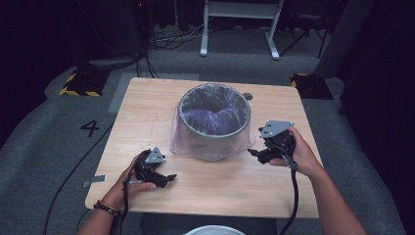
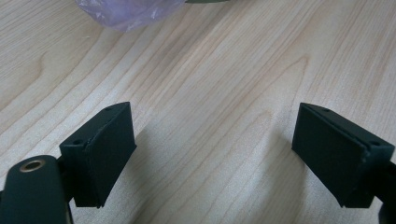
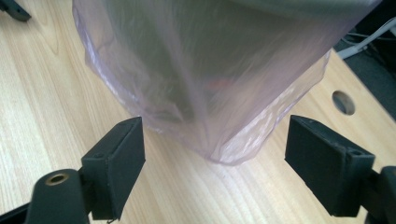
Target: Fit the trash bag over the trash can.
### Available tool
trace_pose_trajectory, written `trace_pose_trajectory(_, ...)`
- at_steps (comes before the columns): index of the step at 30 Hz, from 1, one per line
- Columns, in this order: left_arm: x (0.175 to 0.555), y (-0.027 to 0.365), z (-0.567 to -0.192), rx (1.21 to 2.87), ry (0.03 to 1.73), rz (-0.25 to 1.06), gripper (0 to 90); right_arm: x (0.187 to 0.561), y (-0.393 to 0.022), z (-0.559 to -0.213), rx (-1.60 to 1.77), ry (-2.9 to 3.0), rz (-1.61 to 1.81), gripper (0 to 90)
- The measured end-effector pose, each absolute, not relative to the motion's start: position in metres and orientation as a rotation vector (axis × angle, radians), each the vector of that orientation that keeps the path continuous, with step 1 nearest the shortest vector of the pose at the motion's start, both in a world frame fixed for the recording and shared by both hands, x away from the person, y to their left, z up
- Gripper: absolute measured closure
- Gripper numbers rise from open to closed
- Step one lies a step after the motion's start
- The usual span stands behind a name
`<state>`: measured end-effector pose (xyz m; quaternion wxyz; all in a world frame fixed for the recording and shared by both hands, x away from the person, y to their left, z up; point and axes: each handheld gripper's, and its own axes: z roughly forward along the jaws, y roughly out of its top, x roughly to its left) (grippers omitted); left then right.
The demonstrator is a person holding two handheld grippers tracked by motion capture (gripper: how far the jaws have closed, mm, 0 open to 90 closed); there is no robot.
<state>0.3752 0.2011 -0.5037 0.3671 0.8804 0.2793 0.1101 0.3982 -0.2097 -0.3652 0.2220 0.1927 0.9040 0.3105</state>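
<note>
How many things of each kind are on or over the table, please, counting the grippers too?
Bins: 1
Purple bags: 1
Grippers, left and right: 2
Total: 4

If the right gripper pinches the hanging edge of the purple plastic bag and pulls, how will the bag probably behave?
The purple plastic bag looks thin, see-through and wrinkled, so it will probably be floppy and stretch or crumple rather than keep its shape. It is folded over the rim of the grey bin, so a pull may slide it off, or tip the bin if that is light.
</note>
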Motion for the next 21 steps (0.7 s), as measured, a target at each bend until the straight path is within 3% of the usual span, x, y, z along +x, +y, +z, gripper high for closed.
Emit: trace_pose_trajectory(21, 0.375, 0.201, -0.504, 2.261, 0.718, 0.284, 12.9, 0.392, -0.241, -0.406, 0.67, 2.521, 0.834, 20.3)
